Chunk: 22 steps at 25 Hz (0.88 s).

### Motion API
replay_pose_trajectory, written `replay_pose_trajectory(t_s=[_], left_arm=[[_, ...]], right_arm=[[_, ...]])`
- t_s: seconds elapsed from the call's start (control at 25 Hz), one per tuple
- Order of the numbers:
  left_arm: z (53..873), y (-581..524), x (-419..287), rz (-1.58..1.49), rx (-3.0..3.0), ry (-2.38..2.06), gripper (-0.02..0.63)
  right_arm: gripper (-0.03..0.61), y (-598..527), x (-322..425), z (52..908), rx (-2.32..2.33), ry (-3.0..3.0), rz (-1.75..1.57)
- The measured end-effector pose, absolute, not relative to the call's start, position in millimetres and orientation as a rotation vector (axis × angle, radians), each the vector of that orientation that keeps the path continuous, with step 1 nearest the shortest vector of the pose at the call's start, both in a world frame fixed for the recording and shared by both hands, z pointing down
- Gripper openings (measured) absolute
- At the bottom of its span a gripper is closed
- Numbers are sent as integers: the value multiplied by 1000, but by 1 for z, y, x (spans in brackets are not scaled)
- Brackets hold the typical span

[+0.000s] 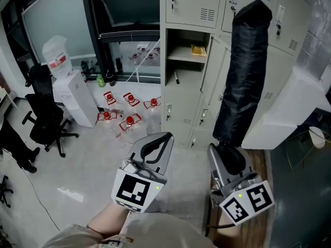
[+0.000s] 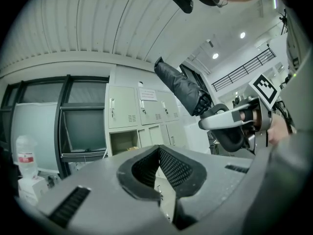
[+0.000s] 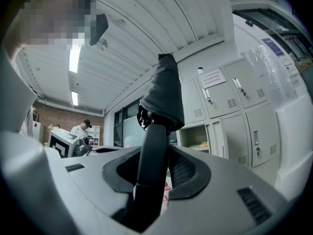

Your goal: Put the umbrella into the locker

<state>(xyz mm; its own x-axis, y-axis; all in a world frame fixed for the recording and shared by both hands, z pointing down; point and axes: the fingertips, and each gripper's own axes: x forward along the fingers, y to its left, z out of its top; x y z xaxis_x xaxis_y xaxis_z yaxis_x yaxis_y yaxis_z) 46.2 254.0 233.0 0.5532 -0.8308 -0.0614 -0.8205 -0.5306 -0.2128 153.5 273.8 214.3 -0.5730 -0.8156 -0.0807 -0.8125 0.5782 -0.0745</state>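
A black folded umbrella stands upright, and my right gripper is shut on its handle at the lower end. In the right gripper view the handle runs up between the jaws to the furled canopy. My left gripper is held beside it on the left, its jaws meeting at the tips with nothing between them. Ahead stands a bank of beige lockers with one open compartment, its door swung to the right. Something yellow lies on the shelf inside.
Several water bottles with red caps lie on the floor left of the lockers. Further left are a water dispenser and black office chairs. A large white object stands at the right. A person is far behind.
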Motion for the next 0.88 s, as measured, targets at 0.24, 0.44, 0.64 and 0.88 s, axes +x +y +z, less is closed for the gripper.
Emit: replay_pose_trajectory(t_s=[0.24,0.44,0.64,0.88], left_arm=[[234,250,48,-60,-2546,1389,9],[239,237,50,-42,-2543,1378,8],[249,214,45,-52,-2569,1390,8],[262,173,34,-76,-2591,1409,8]], right_arm=[[137,270,155,224,-1382,2711,-42],[137,257,151,235,-1362,2718,-64],[137,235,145,244,-1374,2725,-69],[137,195,136,260,-1379,2742,-128]])
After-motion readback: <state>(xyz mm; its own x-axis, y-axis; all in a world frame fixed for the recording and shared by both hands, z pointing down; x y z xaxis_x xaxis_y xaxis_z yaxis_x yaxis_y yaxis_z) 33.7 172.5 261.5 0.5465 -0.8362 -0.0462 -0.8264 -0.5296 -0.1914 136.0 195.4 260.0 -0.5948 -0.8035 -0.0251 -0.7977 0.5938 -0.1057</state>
